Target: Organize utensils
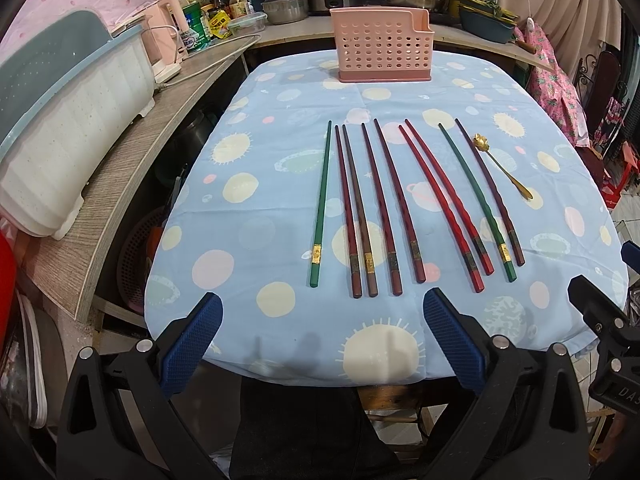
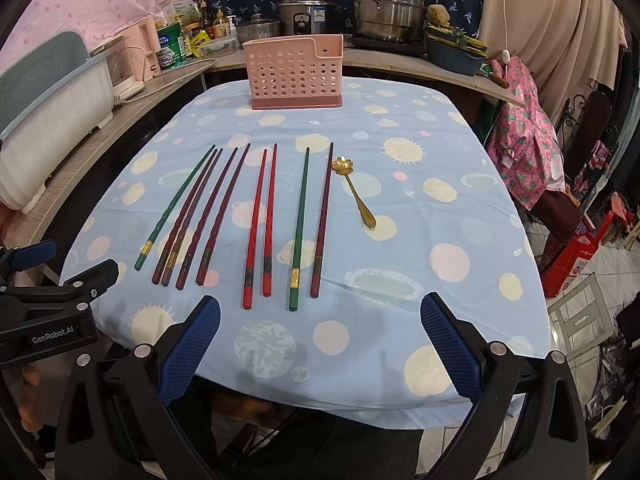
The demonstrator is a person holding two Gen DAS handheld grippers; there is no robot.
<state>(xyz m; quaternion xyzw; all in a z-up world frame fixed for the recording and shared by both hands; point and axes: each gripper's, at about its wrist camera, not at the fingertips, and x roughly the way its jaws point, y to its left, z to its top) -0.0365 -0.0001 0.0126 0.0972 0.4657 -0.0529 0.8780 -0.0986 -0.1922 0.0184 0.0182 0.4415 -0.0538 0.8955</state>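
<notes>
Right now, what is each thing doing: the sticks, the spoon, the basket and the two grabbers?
chopsticks: nine, lying flat in a row on the cloth, none picked up.
spoon: lying flat, right of the chopsticks.
basket: upright at the far end; inside hidden.
left gripper: jaws open, holding nothing.
right gripper: jaws open, holding nothing.

Matt printed cloth [image 1: 280,152] covers the worktop. Glossy lacquered chopsticks [image 1: 394,208] with metallic bands lie on it; a shiny gold metal spoon [image 1: 502,166] at three o'clock; a matt perforated pink plastic caddy [image 1: 382,52] at twelve.
</notes>
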